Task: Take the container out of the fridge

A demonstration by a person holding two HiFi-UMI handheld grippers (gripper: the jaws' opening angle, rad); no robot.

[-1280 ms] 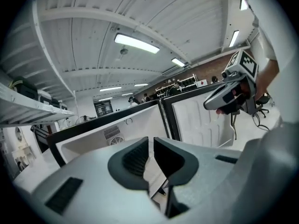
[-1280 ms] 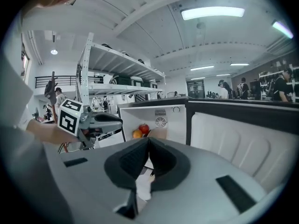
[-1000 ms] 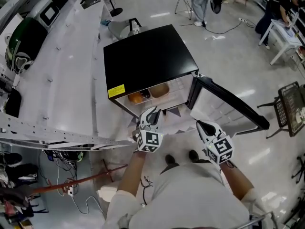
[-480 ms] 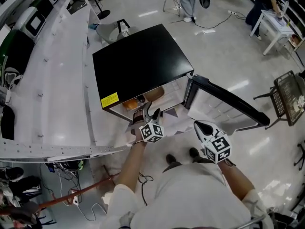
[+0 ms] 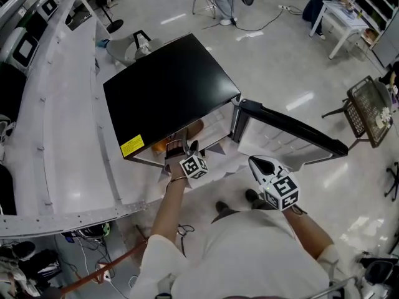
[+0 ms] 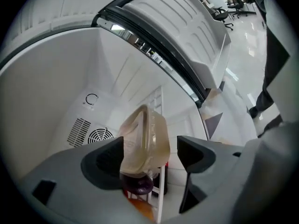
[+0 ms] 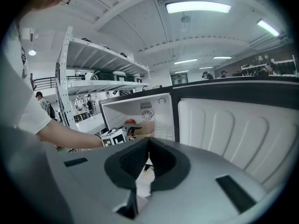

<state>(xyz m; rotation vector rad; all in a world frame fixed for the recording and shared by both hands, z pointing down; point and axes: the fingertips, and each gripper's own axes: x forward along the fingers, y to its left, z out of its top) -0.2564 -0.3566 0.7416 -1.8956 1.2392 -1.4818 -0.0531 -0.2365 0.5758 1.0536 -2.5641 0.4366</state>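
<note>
A small black fridge (image 5: 168, 92) stands on the floor with its door (image 5: 290, 132) swung open to the right. My left gripper (image 5: 181, 149) reaches into the opening. In the left gripper view its jaws (image 6: 149, 148) are opening, with a translucent tan lidded container (image 6: 145, 139) between them. The container lies against the left pad and apart from the right pad. My right gripper (image 5: 259, 162) hangs back in front of the door, shut and empty (image 7: 148, 141). The right gripper view shows the fridge interior (image 7: 156, 113) with the container (image 7: 145, 127) inside.
Under the container sit a dark purple item (image 6: 138, 185) and an orange one (image 6: 145, 211), beside a white wire shelf (image 6: 161, 190). A long white bench (image 5: 56, 136) runs along the left. A black wire basket (image 5: 371, 108) stands at right, a white table (image 5: 340, 11) far right.
My left gripper has moved forward from in front of the fridge into its opening, and its jaws have spread. The right gripper has stayed about where it was.
</note>
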